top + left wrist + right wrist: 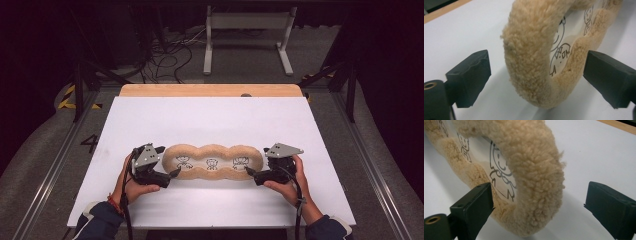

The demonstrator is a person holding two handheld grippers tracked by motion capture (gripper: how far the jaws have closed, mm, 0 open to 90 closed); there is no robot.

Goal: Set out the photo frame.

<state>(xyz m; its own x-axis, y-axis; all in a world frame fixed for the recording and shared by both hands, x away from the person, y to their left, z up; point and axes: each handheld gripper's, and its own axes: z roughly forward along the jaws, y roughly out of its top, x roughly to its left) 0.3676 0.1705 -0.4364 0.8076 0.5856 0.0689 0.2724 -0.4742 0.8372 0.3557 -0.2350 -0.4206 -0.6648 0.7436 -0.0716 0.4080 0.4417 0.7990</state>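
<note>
A long fleecy tan cushion lies flat on the white tabletop, crosswise, nearer the front edge than the back and about midway between the left and right edges. Its outline is three rounded lobes in a row, and each lobe frames a pale panel with a small line-drawn cartoon figure.

The person's hands come in from the front edge, one at each end of the cushion. The left tongs sit at the cushion's left end. In the left gripper view the jaws stand wide apart with the woolly rim of that end between them, neither jaw pressing into the fleece.

The right tongs sit at the right end. In the right gripper view the jaws are likewise spread, the fleecy rim rising between them; the near jaw lies just beside the rim's inner edge by the drawn figure, and I cannot tell whether it touches. The far jaw is apart from the fleece.

A wooden strip runs along the tabletop's back edge.
</note>
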